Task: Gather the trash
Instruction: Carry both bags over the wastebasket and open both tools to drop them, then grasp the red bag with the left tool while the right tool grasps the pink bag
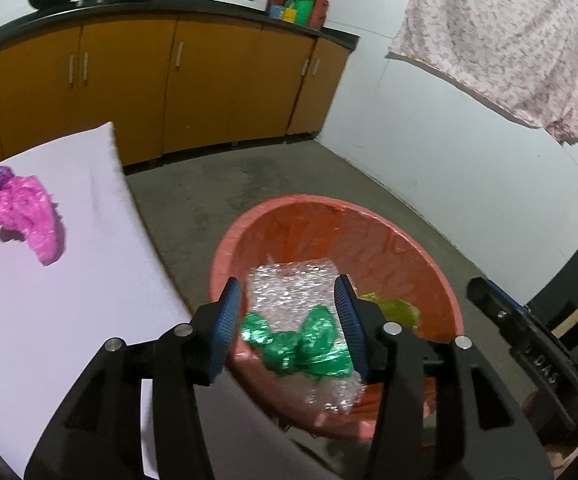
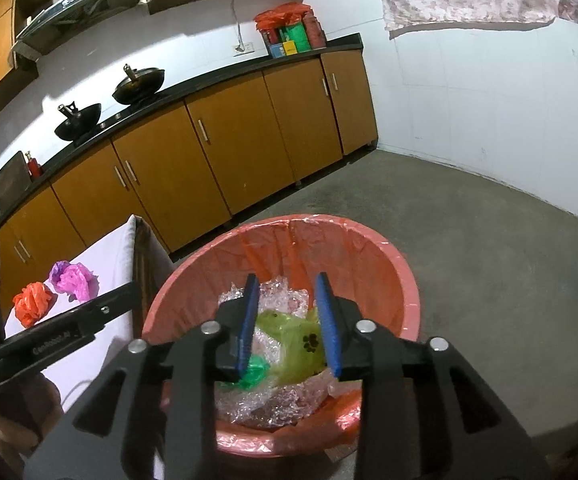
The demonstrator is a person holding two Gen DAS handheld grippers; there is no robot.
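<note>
Both grippers hang part-open, holding nothing, over the red bin [image 2: 369, 264]. The left gripper [image 1: 289, 320] is nearer the pink bag [image 1: 25, 216] lying leftward on the white surface [image 1: 69, 320]; the right gripper [image 2: 289, 320] is farther.

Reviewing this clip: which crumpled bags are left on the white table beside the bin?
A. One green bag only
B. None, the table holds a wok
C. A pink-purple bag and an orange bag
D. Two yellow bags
C: the right wrist view shows the pink-purple bag and the orange bag lying on the white table; the green and yellow ones are down in the bin.
</note>
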